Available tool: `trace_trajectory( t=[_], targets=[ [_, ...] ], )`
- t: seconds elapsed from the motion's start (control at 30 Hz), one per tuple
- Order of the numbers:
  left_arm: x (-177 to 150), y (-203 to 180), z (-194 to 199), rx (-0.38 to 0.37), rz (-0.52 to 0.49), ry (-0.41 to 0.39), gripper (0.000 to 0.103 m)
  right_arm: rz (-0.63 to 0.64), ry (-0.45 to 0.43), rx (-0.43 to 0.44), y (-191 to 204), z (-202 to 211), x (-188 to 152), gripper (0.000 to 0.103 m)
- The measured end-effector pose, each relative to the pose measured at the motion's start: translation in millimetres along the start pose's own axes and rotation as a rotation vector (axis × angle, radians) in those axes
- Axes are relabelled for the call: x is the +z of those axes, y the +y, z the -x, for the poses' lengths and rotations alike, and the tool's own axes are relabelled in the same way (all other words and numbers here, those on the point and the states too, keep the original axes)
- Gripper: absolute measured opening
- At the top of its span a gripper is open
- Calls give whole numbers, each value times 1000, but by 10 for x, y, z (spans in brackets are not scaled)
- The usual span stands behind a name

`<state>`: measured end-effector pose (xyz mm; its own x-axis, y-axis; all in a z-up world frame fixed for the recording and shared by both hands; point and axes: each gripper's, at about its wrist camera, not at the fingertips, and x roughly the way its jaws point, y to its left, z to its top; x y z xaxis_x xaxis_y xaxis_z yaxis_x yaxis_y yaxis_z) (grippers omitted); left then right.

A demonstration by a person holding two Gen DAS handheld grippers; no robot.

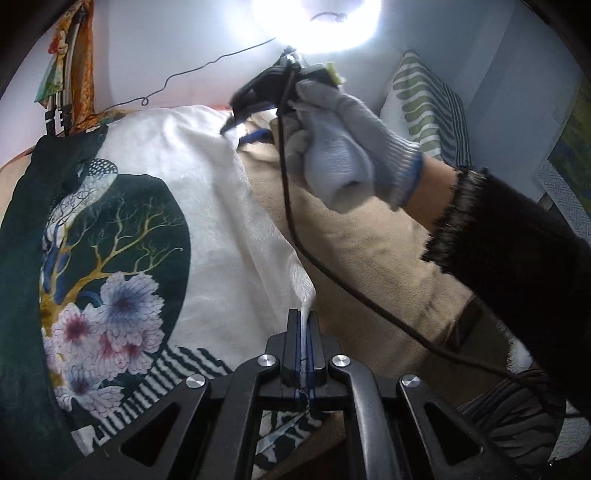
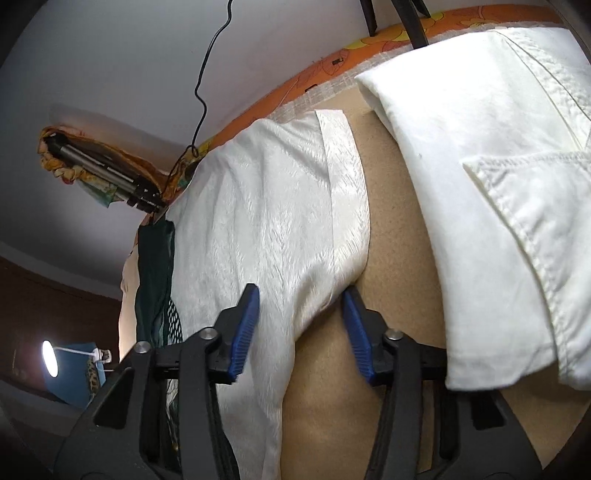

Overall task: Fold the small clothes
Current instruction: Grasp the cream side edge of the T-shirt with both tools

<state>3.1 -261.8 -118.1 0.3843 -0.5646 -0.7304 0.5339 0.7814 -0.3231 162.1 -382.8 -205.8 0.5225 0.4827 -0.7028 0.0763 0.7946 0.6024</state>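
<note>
A white satin garment (image 1: pixel 207 206) with a dark green flower-and-branch print lies on a tan surface (image 1: pixel 369 258). My left gripper (image 1: pixel 304 317) is shut on its near white edge, the cloth pinched between the blue pads. In the right wrist view the same white garment (image 2: pixel 266 229) runs between my right gripper's (image 2: pixel 301 299) blue fingers (image 2: pixel 245 325), which stand wide apart around its edge. The right gripper also shows in the left wrist view (image 1: pixel 236 122), held by a gloved hand (image 1: pixel 332 147) at the garment's far edge.
A folded white denim piece (image 2: pixel 498 184) lies on the tan surface to the right of the garment. A black cable (image 1: pixel 295 221) trails from the right gripper. A striped pillow (image 1: pixel 424 107) sits at the back right. A folded tripod (image 2: pixel 110 181) and a bright lamp (image 1: pixel 340 22) stand behind.
</note>
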Motion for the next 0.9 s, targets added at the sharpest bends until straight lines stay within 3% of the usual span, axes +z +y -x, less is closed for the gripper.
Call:
trace_trajectory(
  t=[0.03, 0.13, 0.37, 0.53, 0.73, 0.9],
  targets=[
    [-7, 25, 25, -3, 7, -5, 0, 6, 9, 8, 46, -42, 19, 7],
    [-10, 101, 94, -3, 21, -20, 0, 52, -18, -17, 246, -47, 25, 5],
    [-186, 395, 459, -20, 86, -63, 0, 274, -83, -105, 1166, 69, -78, 3],
    [-348, 686, 774, -16, 133, -99, 0, 421, -83, -130, 1879, -18, -274, 3],
    [-606, 1099, 1150, 18, 213, -127, 0, 593, -22, -178, 2685, -515, -669, 3],
    [-838, 1399, 1293, 62, 259, -114, 0, 667, 37, -181, 3054, -922, -917, 3]
  ],
)
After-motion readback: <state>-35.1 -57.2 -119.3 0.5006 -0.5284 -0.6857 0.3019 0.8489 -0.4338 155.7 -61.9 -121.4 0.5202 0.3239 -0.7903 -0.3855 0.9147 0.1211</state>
